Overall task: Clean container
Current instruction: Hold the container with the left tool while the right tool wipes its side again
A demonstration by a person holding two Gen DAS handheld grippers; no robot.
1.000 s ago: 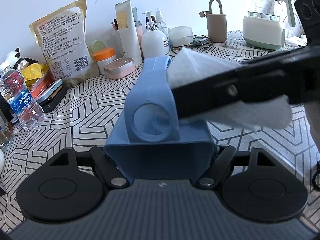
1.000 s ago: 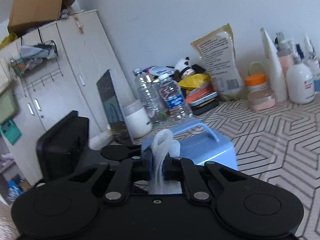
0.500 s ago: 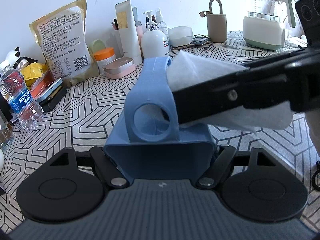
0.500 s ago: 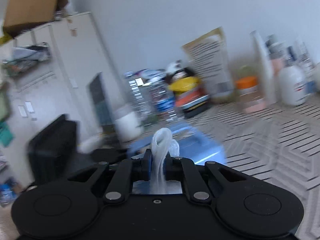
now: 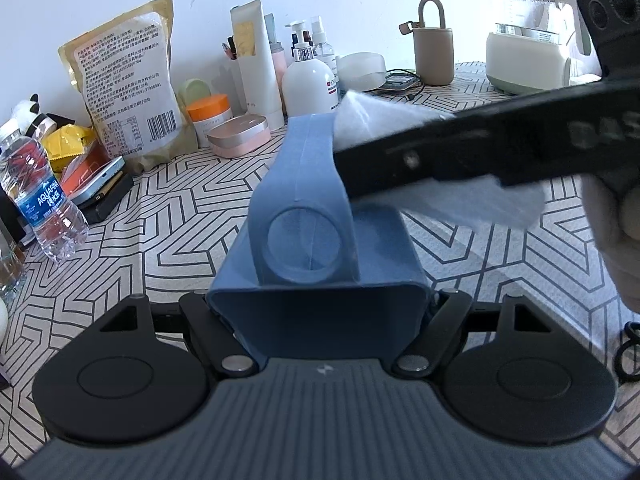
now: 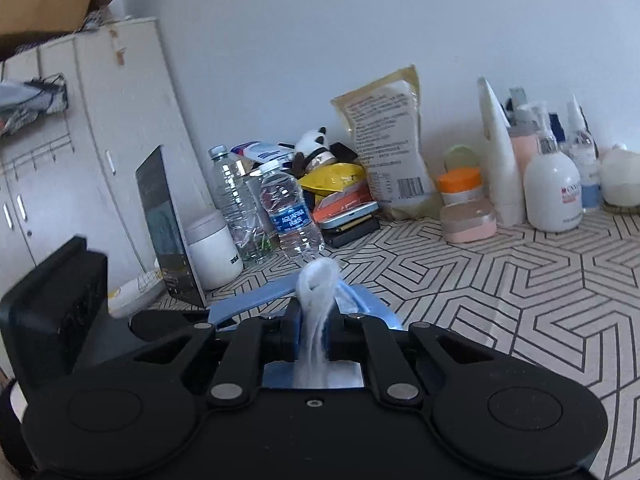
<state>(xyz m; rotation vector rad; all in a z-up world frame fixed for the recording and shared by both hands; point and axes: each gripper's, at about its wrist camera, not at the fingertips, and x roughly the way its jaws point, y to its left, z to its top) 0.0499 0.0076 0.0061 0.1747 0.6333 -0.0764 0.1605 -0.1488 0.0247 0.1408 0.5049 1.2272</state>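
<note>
A blue plastic container [image 5: 320, 332] with its handle [image 5: 304, 184] raised sits between the jaws of my left gripper [image 5: 318, 312], which is shut on its near wall. My right gripper [image 6: 312, 336] is shut on a white wipe [image 6: 318, 284]. In the left wrist view its black finger [image 5: 460, 156] reaches in from the right, and the wipe [image 5: 384, 116] touches the right side of the handle, above the container's opening. The right wrist view shows the container [image 6: 368, 304] just under the wipe.
Along the wall stand a large food pouch [image 5: 128, 92], lotion bottles [image 5: 308, 84], an orange-lidded jar [image 5: 210, 114], a pink case [image 5: 240, 136] and a water bottle [image 5: 44, 208]. A kettle [image 5: 528, 52] is at the back right. A white cabinet [image 6: 100, 152] stands beyond the patterned table [image 6: 500, 292].
The right gripper has tilted, and its finger and wipe sit slightly higher against the handle. The container and left gripper have not moved.
</note>
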